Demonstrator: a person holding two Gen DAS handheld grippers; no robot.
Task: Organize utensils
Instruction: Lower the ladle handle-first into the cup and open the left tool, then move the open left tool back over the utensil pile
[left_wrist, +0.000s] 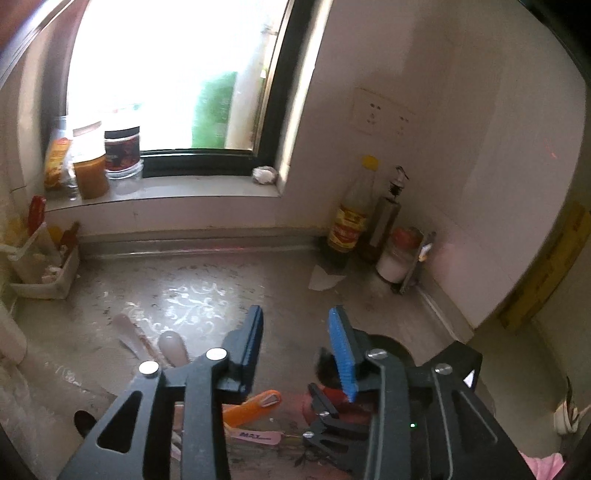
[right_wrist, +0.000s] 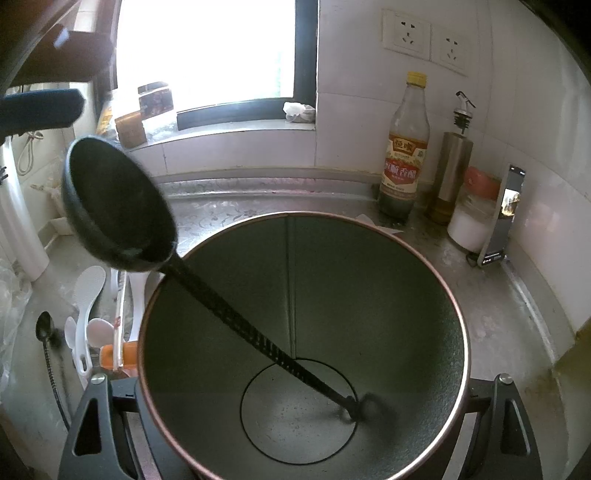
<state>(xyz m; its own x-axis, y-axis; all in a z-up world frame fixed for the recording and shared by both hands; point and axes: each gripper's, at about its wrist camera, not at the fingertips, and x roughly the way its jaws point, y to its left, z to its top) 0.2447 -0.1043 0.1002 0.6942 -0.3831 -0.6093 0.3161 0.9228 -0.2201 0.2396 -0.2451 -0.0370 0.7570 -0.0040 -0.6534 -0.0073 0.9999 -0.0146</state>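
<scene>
On a grey counter (right_wrist: 229, 210) below a window, a tall round canister (right_wrist: 303, 343) fills the right wrist view, its mouth close under the camera. It sits between the right gripper's (right_wrist: 295, 443) arms; the fingertips are hidden, so grip cannot be told. A black ladle (right_wrist: 122, 206) stands inside, handle end at the bottom, bowl leaning out far left. The left gripper (left_wrist: 299, 347) hovers high, jaws apart and empty. White spoons (right_wrist: 88, 295) lie at near left.
</scene>
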